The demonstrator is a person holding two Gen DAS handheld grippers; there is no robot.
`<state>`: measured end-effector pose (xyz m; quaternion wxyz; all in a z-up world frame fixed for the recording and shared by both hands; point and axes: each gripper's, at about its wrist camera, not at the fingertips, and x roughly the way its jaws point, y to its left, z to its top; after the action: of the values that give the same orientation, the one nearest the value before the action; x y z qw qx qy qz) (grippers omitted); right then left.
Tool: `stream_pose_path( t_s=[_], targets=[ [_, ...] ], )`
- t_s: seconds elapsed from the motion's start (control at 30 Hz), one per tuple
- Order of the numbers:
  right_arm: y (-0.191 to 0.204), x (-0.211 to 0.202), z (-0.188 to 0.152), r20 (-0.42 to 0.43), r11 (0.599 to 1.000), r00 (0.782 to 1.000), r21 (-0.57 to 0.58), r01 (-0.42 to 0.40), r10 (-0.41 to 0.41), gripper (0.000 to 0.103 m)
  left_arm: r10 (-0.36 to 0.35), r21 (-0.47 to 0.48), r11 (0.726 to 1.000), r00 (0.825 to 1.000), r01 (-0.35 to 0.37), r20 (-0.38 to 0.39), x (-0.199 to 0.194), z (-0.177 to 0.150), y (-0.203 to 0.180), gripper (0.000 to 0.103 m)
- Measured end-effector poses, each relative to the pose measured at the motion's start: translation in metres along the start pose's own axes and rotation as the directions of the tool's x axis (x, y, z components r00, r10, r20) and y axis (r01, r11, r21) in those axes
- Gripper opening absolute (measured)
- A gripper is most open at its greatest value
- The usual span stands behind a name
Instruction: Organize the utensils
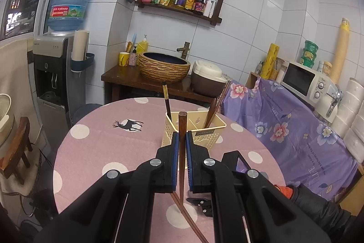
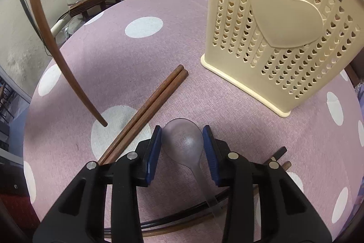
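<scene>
We are putting the utensils into the cream utensil holder that stands on the pink dotted tablecloth. Some chopsticks and a wooden spoon already stand in it.

Our left gripper is pressed together on a brown chopstick. The chopstick stands almost straight up between the blue pads, and its top end is just in front of the holder. Its thin end hangs just over the cloth in the right wrist view.

Our right gripper points down at a dark spoon lying flat on the cloth, close to the holder. The blue pads sit on each side of the spoon bowl, right at its edges. We think they are gripping it, but it is hard to be sure. Two more chopsticks lie side by side just to the left of the spoon.

We think this step is picking up the spoon. Next we need a firm squeeze, then a lift straight up, so the spoon does not slip. Then both things go over the holder and down into it.
</scene>
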<state>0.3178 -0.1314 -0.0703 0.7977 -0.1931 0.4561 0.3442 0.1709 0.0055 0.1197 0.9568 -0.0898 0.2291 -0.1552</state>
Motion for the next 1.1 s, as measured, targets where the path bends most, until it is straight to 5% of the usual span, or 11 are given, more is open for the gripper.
stream_pose_path(
  t_s=[0.4,0.7,1.1],
  targets=[
    [-0.001,-0.064,-0.004,0.208,0.988,0.978,0.145,-0.048,0.017,0.038,0.009,0.000,1.000,1.000,-0.009,0.004,-0.003,-0.006,0.000,0.008],
    [-0.008,-0.144,-0.037,0.405,0.953,0.912,0.296,-0.059,-0.070,0.038,0.006,-0.003,1.000,1.000,-0.006,0.000,-0.004,-0.011,0.000,0.008],
    [-0.010,-0.186,-0.063,0.495,0.906,0.860,0.408,-0.107,-0.121,0.037,0.004,0.002,1.000,1.000,-0.004,0.007,-0.005,-0.008,-0.009,0.008]
  ],
)
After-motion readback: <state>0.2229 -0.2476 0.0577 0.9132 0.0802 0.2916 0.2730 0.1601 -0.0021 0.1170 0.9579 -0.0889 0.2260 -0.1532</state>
